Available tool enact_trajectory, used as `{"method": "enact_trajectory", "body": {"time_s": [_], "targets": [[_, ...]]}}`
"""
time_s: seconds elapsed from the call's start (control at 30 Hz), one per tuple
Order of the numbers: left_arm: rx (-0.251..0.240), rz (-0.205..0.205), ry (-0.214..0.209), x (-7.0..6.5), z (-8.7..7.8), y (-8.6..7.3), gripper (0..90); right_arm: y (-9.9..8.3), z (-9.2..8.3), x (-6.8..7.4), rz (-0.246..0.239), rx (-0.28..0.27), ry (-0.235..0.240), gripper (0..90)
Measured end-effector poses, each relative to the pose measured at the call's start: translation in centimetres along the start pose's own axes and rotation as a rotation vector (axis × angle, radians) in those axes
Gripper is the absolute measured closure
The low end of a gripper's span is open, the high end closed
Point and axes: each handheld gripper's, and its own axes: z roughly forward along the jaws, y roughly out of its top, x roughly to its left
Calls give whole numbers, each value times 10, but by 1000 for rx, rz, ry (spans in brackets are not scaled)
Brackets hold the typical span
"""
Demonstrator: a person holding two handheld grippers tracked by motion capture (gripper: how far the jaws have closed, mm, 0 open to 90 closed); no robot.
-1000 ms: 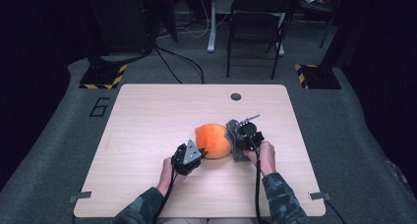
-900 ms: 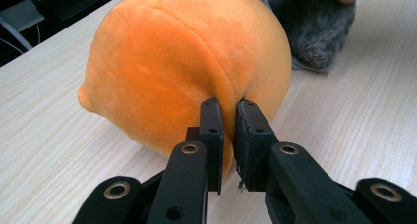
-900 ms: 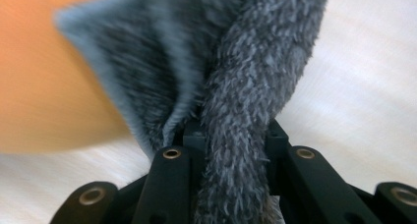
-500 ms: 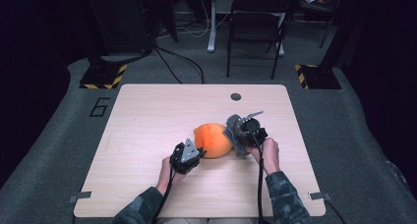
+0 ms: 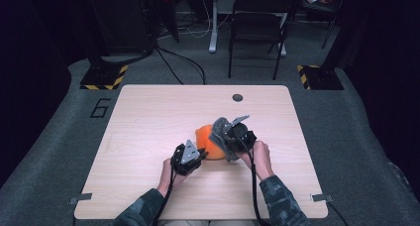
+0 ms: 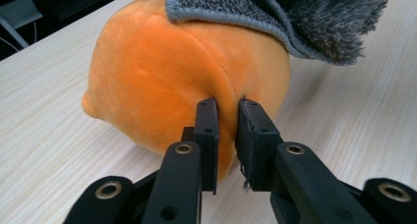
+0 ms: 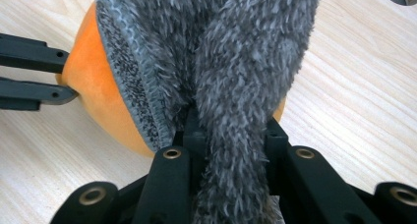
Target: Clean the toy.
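Your right gripper is clenched on the grey cloth, which drapes over the orange plush near the table's middle. Your left gripper pinches a fold of the plush on its near side, its jaws having just been opening slightly.

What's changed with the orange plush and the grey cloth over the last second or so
The right gripper, shut on the grey cloth, has lifted and drawn the cloth up over the orange plush. The left gripper has just been opening slightly, though a fold of the plush remains pinched between its jaws. The plush, the left hand and the table stayed put.
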Motion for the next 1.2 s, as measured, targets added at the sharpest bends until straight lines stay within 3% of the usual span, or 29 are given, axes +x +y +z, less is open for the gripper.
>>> {"method": "enact_trajectory", "body": {"time_s": [0.07,0.17,0.23,0.37,0.57,0.7,0.77,0.83,1.03,1.07,1.2], "targets": [[-16,-9,11,-1,-1,1,686,-2,1,0,6,10,-7,728],[-4,6,52,-3,-2,2,529,-3,4,-1,17,1,-12,728],[13,7,77,-4,-2,2,472,-3,4,-2,17,1,-13,728],[41,-1,88,-4,4,-2,437,-5,4,-6,25,-3,-1,727],[42,3,134,-10,11,-5,508,-4,5,-4,22,-11,-10,727],[36,-4,138,-10,13,-6,647,-4,5,-3,21,-10,-12,727],[33,0,136,-10,13,-6,716,-3,3,-1,44,11,-5,727],[31,4,124,-8,12,-5,751,-2,2,-4,22,-3,-10,726],[10,-5,69,-2,2,1,781,5,-17,-7,44,-50,19,726],[4,-10,56,-2,1,2,782,7,-23,-5,55,-77,31,726],[-12,-6,29,-3,-6,8,782,15,-39,7,23,-130,44,726]]}}
